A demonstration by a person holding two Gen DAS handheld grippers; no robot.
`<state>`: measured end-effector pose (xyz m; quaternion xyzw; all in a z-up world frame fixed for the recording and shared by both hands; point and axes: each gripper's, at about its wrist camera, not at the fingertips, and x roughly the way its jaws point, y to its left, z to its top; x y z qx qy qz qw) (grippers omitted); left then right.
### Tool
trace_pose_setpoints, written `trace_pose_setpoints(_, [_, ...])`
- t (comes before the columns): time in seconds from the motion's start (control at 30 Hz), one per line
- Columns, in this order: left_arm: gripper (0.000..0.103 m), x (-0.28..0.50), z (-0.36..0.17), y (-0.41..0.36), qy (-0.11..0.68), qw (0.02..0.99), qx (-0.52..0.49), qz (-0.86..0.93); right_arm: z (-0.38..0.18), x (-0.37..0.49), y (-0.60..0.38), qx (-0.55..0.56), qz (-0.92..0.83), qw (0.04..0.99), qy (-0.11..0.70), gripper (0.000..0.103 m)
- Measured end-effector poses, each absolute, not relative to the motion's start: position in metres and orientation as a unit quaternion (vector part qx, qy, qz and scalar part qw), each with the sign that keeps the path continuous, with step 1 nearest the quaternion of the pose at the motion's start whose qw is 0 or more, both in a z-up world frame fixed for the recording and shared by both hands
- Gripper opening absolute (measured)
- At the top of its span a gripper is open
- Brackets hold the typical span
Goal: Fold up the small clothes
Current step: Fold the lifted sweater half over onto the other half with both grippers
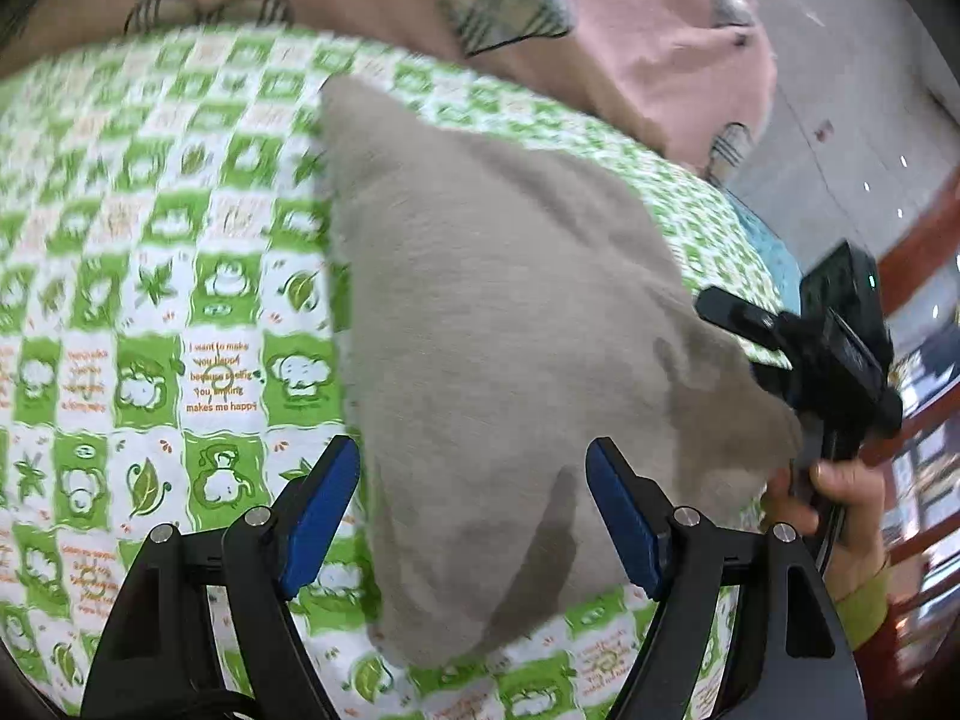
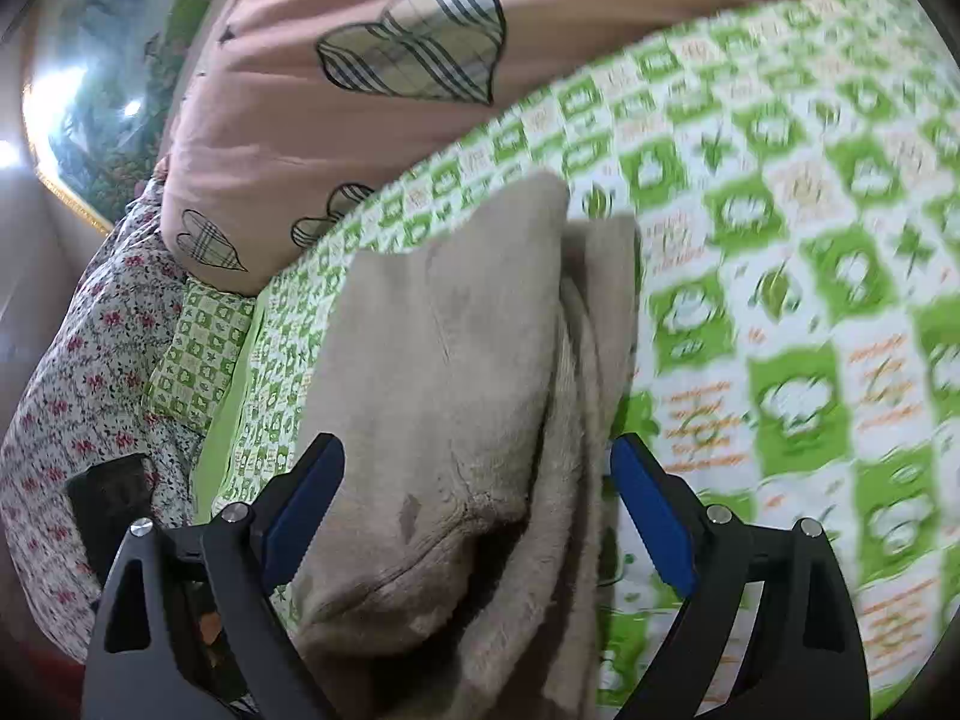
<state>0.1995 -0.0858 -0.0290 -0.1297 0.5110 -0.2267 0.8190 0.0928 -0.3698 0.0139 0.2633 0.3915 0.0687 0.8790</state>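
So, grey fleece garment (image 1: 498,324) lies on the green-and-white print bedsheet (image 1: 150,276), roughly mid-bed, w/ a pink quilt w/ plaid hearts (image 2: 336,90) at the far side. Right wrist view shows it already doubled: an upper layer over a lower one, a strip of lower layer peeking out on the right, edges not flush. Both views are motion-blurred, so fine seams can't be read.

Left gripper (image 1: 474,522) is spread wide, blue pads either side of the garment's near portion, nothing pinched. Right gripper (image 2: 474,516) is likewise spread, jaws straddling the near hem of the stacked layers, no cloth clamped btw the pads as far as I can tell. In left wrist view the right unit and the person's hand (image 1: 840,498) sit at the garment's right corner, touching or just beside it; can't tell which.

Judgement: fold is partway, prob. one fold done, next one or a tidy-up pending.

To do it well:
- grab both layers together at the near corners, not just the top one, else the stack slides apart
- close pads fully on the hem edge before lifting
- lift low, carry toward far edge, match corners
- keep both sides level so the crease runs straight
- fleece is thick and springy, so press the crease flat after release
- avoid catching the sheet under the pads
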Motion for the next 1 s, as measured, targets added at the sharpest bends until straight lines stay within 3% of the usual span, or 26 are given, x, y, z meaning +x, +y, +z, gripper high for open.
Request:
trace_pose_setpoints(0.17, [0.082,0.232,-0.051,-0.078,0.54,0.79,-0.164,-0.238,0.001,0.107,-0.37,0.29,0.072,0.869,0.395,0.091])
trace_pose_setpoints(0.3, [0.091,0.249,-0.061,-0.076,0.548,0.782,-0.183,-0.234,-0.003,0.118,-0.368,0.288,0.075,0.865,0.405,0.092])
trace_pose_setpoints(0.5, [0.089,0.271,-0.087,-0.072,0.556,0.749,-0.24,-0.268,-0.014,0.137,-0.361,0.272,0.064,0.858,0.431,0.09])
trace_pose_setpoints(0.6, [0.074,0.272,-0.092,-0.076,0.553,0.744,-0.244,-0.286,-0.016,0.142,-0.349,0.244,0.055,0.859,0.446,0.076])
trace_pose_setpoints(0.67, [0.065,0.27,-0.09,-0.078,0.547,0.749,-0.234,-0.29,-0.018,0.141,-0.35,0.251,0.055,0.855,0.449,0.054])
trace_pose_setpoints(0.73, [0.058,0.269,-0.087,-0.078,0.539,0.753,-0.232,-0.296,-0.019,0.137,-0.355,0.277,0.067,0.851,0.441,0.043])
trace_pose_setpoints(0.8, [0.051,0.262,-0.078,-0.077,0.529,0.761,-0.226,-0.301,-0.018,0.13,-0.357,0.291,0.073,0.852,0.429,0.039])
trace_pose_setpoints(1.0, [0.047,0.241,-0.051,-0.057,0.5,0.778,-0.226,-0.306,-0.001,0.117,-0.332,0.28,0.08,0.863,0.413,0.034])
